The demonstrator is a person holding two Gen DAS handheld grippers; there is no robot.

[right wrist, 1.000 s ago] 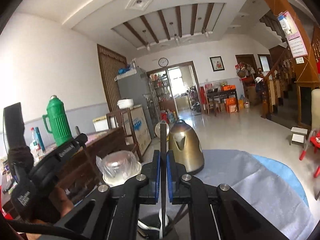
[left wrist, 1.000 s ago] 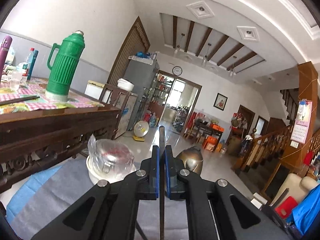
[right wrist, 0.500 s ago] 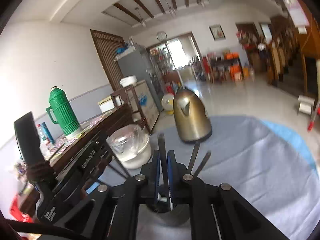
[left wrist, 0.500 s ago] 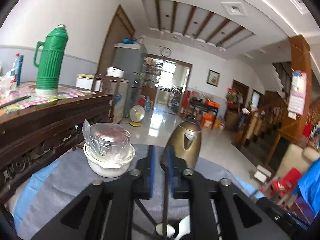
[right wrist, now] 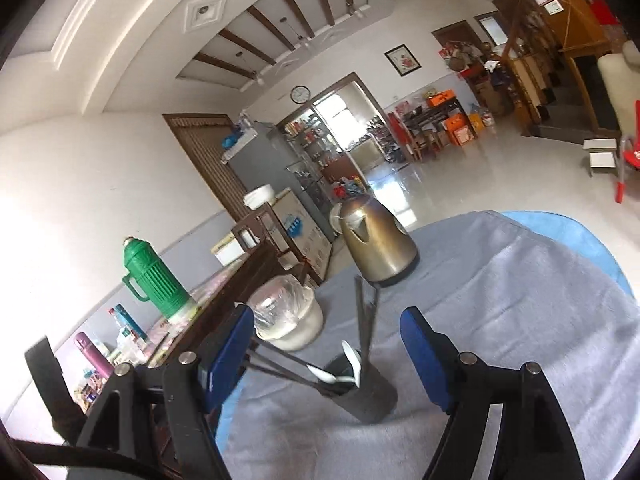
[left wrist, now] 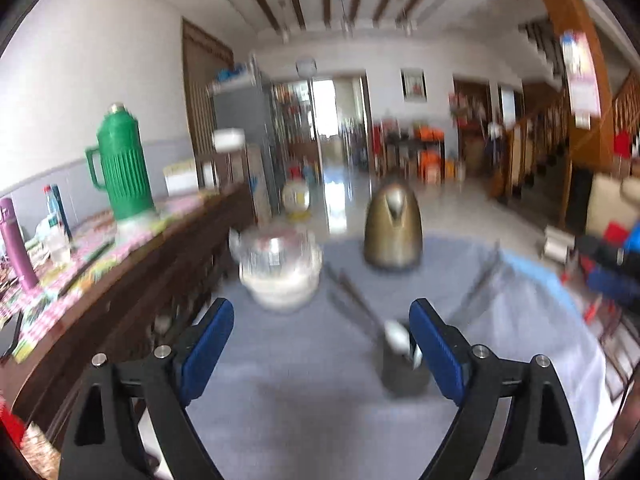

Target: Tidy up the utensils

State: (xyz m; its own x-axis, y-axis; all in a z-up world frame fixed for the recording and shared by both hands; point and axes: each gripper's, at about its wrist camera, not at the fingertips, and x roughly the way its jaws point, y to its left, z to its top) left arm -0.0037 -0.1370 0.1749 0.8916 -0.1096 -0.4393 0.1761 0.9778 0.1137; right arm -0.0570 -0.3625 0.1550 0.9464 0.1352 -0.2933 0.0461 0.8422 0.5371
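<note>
A dark grey utensil holder (right wrist: 362, 390) stands on the grey cloth, holding several dark chopsticks (right wrist: 363, 320) and white spoons (right wrist: 352, 358). It also shows, blurred, in the left wrist view (left wrist: 402, 368). My right gripper (right wrist: 328, 350) is open and empty, just above and in front of the holder. My left gripper (left wrist: 320, 348) is open and empty, with the holder close to its right finger (left wrist: 438, 350).
A gold kettle (right wrist: 376, 238) and a white bowl with a plastic-wrapped cover (right wrist: 288, 318) stand on the grey cloth (right wrist: 500, 320) behind the holder. A dark wooden sideboard (left wrist: 132, 280) with a green thermos (left wrist: 122, 162) is at the left.
Both grippers have opened and let go of the chopsticks, which now stand in the holder. Both grippers have pulled back and tilted down toward the table.
</note>
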